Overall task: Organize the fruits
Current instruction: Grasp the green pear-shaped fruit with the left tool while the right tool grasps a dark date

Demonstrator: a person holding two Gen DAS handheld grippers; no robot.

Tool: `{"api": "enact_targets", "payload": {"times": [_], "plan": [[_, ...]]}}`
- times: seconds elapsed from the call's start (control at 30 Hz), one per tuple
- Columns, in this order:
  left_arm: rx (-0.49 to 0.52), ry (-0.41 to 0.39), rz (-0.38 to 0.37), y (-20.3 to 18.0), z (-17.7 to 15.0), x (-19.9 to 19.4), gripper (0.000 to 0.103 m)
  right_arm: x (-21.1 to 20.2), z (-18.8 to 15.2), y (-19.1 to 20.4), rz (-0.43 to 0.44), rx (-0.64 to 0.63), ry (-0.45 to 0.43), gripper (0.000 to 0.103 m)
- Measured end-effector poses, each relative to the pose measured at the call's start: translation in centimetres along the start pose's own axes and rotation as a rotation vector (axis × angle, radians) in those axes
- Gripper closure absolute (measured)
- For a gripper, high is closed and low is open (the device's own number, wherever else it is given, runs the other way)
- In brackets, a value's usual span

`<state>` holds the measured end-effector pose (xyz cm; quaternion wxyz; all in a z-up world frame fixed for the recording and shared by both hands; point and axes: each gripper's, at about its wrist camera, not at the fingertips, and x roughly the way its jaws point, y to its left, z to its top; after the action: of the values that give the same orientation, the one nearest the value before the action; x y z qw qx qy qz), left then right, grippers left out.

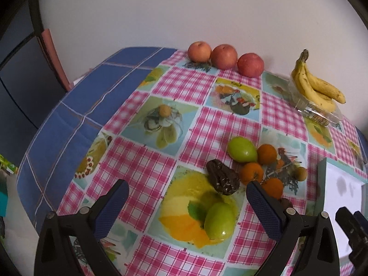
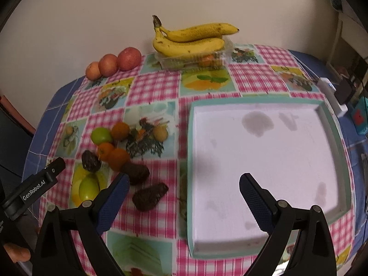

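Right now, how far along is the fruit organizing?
Barely begun. Done: nothing; the white tray holds no fruit. In hand: nothing; the left gripper and right gripper both hang open, the left over the nearest green fruit. Left: the loose small fruits, the three apples and the bananas.

The left gripper (image 1: pixel 186 197) hangs with jaws wide apart over the checked-cloth counter (image 1: pixel 147 168). A smooth green oval fruit (image 1: pixel 219 221) lies between them at lower centre. Three round red apples (image 1: pixel 224 57) line the top.
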<state>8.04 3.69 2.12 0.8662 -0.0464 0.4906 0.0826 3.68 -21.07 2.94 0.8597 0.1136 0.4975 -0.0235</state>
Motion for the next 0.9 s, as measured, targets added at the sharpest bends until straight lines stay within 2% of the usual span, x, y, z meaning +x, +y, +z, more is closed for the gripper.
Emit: {"api": "enact_targets", "payload": {"times": [0.13,0.2,0.23,0.3,0.43,0.53,0.63,0.77,0.9], "plan": [[-0.018,0.014,0.006,0.6,0.0,0.6,0.0,0.5,0.8,0.4,0.028,-0.019,0.005,0.008],[-0.015,0.038,-0.017,0.6,-0.2,1.1,0.0,0.9,0.9,0.6,0.034,-0.029,0.011,0.023],[-0.019,0.052,-0.026,0.5,-0.3,1.4,0.0,1.1,1.0,0.8,0.038,-0.035,0.017,0.026],[-0.028,0.089,-0.046,0.5,-0.6,2.1,0.0,1.6,1.0,0.9,0.052,-0.046,0.029,0.027],[-0.013,0.138,-0.035,0.1,-1.3,3.3,0.009,2.8,0.4,1.5,0.099,-0.071,0.089,0.03],[-0.031,0.173,-0.067,0.3,-1.6,3.8,0.009,3.6,-0.1,2.2,0.101,-0.108,0.121,0.031],[-0.025,0.207,-0.083,0.0,-2.0,4.4,0.016,4.6,-0.6,2.7,0.116,-0.131,0.159,0.031],[-0.046,0.246,-0.129,-0.2,-2.5,4.8,0.016,5.6,-1.3,3.1,0.114,-0.162,0.198,0.031],[-0.038,0.257,-0.14,-0.5,-2.8,4.8,0.017,6.2,-1.8,3.4,0.113,-0.174,0.224,0.031]]}}
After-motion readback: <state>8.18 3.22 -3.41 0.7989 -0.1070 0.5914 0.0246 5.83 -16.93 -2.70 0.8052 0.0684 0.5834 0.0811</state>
